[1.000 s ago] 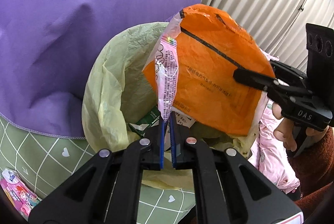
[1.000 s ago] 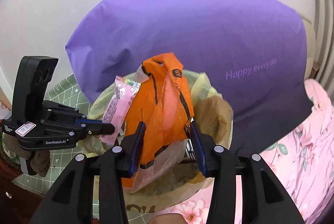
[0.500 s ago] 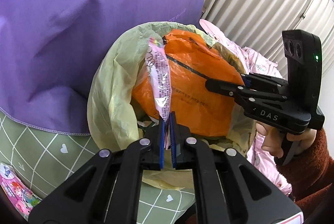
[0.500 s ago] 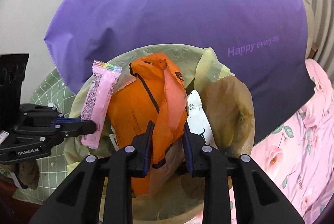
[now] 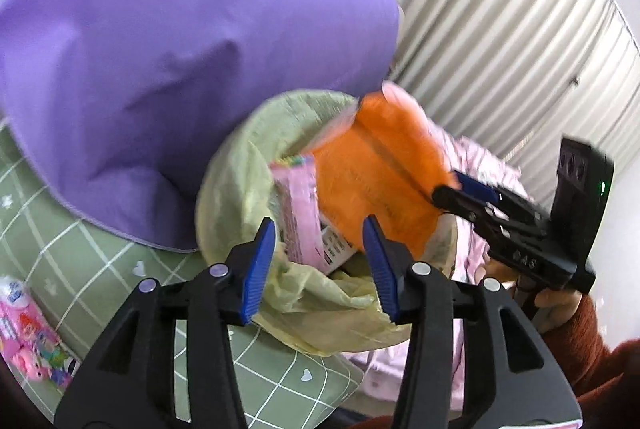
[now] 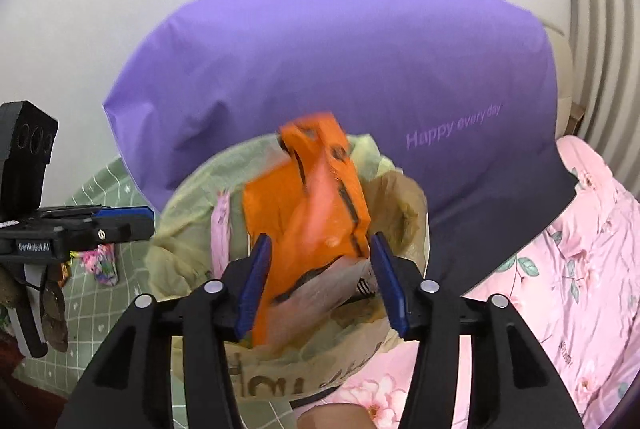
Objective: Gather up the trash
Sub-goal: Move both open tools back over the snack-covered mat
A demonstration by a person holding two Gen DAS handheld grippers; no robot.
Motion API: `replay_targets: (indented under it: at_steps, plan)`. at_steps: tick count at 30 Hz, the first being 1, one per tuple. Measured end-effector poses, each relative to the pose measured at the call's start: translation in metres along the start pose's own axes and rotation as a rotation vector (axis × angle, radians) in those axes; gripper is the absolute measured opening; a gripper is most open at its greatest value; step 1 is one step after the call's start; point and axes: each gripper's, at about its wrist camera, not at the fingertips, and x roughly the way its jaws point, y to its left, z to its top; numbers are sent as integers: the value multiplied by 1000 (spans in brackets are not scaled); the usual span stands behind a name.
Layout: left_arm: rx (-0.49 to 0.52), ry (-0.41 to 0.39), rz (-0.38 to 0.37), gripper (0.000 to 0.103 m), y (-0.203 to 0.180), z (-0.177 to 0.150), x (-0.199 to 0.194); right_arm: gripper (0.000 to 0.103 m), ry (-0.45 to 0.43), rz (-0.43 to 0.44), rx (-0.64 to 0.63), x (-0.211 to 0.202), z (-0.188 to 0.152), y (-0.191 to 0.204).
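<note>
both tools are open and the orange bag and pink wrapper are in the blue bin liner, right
Not quite: the liner is pale yellow-green, not blue, as the left wrist view shows. The rest holds: the left tool and right tool are open, and the orange bag and pink wrapper sit in it.

orange bag (image 5: pixel 376 181) motion-blurred in both views, print unreadable. pink wrapper (image 5: pixel 300 213) blurred too; lower end hidden inside bin liner (image 5: pixel 236 197). pink pack (image 5: pixel 24 345) on the green sheet cut off by frame edge.
</note>
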Motion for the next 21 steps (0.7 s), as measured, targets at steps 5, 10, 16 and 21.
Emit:
replay_targets:
  at_steps: [5, 10, 16, 21]
  plan:
    - [-52, -98, 46, 45, 16, -13, -38, 56, -31, -20, -15, -9, -2, 13]
    - [-108, -162, 115, 47, 39, -39, -69, 56, -74, 4, -56, -18, -1, 42]
    - [-213, -249, 287, 47, 90, -90, -126, 56, -113, 157, -62, -17, 6, 86]
    - [-378, -315, 481, 47, 148, -149, -184, 56, -34, 261, -153, 5, 2, 137]
